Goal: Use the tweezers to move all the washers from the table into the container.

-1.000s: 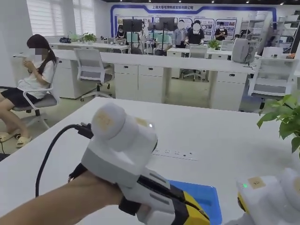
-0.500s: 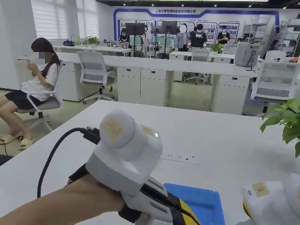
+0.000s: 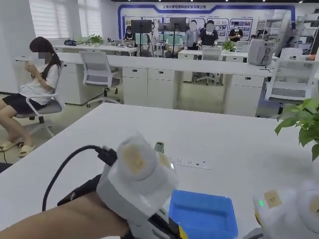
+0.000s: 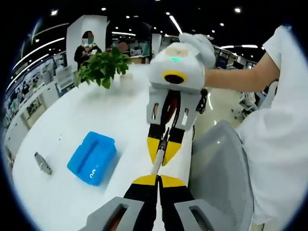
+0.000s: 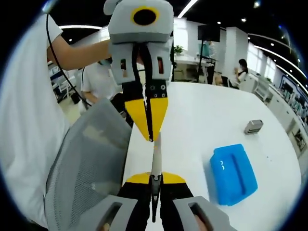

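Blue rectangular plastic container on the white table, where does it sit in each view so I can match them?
Head view: the blue rectangular plastic container is at bottom centre.
Left gripper view: container at lower left.
Right gripper view: container at lower right.
Shared landmark: the small grey metal object lying on the table near it, in all three views.

Left gripper: white body, black fingers with yellow tips.
Right gripper: white body with a small green light, black fingers, yellow tips.
Tweezers: silvery grey.
Container: bright blue, plain.
Surface: plain white.
Cable: black.
Plant: green leaves.
Chair: grey mesh.
Shirt: white.
Small block: grey metal.
Wall board: blue border.
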The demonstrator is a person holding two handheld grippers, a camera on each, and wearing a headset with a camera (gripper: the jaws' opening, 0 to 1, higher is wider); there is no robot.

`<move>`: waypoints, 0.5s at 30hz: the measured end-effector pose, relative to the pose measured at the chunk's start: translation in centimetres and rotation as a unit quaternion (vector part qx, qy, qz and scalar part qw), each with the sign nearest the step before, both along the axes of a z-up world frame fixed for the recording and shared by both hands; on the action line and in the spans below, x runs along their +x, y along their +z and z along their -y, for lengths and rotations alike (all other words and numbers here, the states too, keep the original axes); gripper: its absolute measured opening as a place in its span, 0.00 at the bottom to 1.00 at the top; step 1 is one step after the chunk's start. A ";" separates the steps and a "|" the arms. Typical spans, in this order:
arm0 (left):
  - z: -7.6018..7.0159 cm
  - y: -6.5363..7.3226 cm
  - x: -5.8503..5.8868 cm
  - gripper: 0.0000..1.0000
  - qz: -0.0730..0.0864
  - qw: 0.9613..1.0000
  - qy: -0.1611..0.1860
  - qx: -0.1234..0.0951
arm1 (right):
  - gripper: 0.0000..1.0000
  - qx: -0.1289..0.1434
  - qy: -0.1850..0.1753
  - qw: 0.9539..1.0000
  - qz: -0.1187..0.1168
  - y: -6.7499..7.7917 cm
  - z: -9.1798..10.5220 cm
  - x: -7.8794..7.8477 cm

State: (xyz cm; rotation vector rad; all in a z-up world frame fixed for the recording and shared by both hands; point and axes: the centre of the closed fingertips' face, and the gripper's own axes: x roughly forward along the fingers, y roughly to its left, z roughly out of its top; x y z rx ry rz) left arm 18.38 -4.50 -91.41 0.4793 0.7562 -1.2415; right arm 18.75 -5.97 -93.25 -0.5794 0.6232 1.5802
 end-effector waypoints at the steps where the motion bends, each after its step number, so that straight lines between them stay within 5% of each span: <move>1: 0.6 -0.6 -0.1 0.00 -0.001 1.000 -0.001 -0.010 | 0.02 -0.005 0.005 1.000 0.006 -0.2 0.1 0.1; 4: 1.1 -1.7 0.0 0.00 -0.030 0.999 0.013 -0.030 | 0.02 -0.030 0.016 0.999 0.020 -1.4 0.5 0.3; 15: -0.8 -5.0 1.1 0.00 -0.043 0.998 0.037 -0.011 | 0.01 -0.057 0.027 0.998 0.011 -3.6 1.2 1.0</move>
